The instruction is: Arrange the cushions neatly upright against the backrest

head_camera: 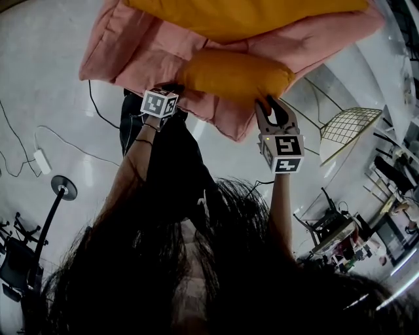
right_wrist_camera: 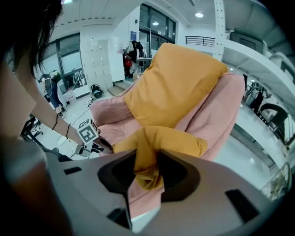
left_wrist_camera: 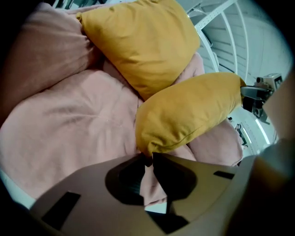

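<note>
In the head view a pink padded chair (head_camera: 131, 46) filled the frame from eleven to one o'clock, standing on a pale floor. Two yellow cushions lay in it. The upper cushion (head_camera: 249, 16) leaned back against the chair's backrest at twelve o'clock, one corner pointing down into the seat. The lower cushion (head_camera: 232, 73) lay across the front of the seat just below it, touching it, slumped on its side and not upright.

From the left gripper view the chair's seat (left_wrist_camera: 69, 133) spread from nine o'clock to the centre. The upper cushion (left_wrist_camera: 143, 41) stood at twelve and the lower cushion (left_wrist_camera: 189, 110) ran from the centre out toward three. The left gripper (left_wrist_camera: 148, 159) pointed down at the seat's front edge. Its jaws were drawn almost together, the tips nipping the near corner of the lower cushion, with pink fabric showing behind the narrow gap below them. The left forearm (head_camera: 134, 157) reached up the frame to the marker cube (head_camera: 159, 103).

The right gripper (head_camera: 273, 108) sat at the chair's front edge near one o'clock, also tilted downward, the right arm (head_camera: 281, 209) stretched straight behind it. In its own view the jaws stood partly closed on the other end of the lower cushion (right_wrist_camera: 161, 140). The yellow cloth bunched and folded between them, pressed on both sides. Behind that the upper cushion (right_wrist_camera: 175, 87) rose against the pink backrest (right_wrist_camera: 216, 110) toward twelve, and the left gripper's cube (right_wrist_camera: 87, 132) showed at nine o'clock.
</note>
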`<state>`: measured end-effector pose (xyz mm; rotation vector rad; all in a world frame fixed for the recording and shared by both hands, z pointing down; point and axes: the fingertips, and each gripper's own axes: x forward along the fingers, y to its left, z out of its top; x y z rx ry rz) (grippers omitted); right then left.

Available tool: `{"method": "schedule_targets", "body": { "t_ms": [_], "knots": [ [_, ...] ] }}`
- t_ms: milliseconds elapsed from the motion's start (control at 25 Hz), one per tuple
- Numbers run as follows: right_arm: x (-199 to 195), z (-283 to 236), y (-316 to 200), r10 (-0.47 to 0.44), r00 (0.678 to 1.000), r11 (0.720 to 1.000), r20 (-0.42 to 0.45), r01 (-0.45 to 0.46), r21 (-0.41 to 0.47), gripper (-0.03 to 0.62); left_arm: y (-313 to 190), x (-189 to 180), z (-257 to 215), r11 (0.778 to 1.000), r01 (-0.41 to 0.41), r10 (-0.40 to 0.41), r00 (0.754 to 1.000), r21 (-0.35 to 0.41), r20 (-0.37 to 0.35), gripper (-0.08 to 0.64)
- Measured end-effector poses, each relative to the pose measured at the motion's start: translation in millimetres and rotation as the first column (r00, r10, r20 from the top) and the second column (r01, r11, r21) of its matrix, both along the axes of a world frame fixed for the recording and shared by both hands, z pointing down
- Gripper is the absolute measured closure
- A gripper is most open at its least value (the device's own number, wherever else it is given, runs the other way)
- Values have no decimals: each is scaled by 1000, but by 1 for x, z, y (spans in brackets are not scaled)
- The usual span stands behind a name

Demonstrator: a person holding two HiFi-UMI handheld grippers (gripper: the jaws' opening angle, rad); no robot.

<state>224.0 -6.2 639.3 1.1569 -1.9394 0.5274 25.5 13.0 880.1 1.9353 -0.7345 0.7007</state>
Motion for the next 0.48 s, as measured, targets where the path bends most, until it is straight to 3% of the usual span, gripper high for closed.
{"method": "schedule_targets", "body": {
  "t_ms": [120, 240, 480],
  "knots": [
    [2, -3, -5, 46, 998, 999, 31, -47, 22, 456, -6, -3, -12, 999, 35, -35, 999, 5, -28, 505],
    [5, -8, -8, 113, 992, 993, 56, -114, 27, 460, -8, -10, -29, 1000, 21, -20, 999, 6, -47, 511],
    [16, -28, -22, 293, 935, 949, 202, -310, 61, 483, -44, -41, -99, 990, 13, -1, 996, 137, -85, 515]
  ]
}}
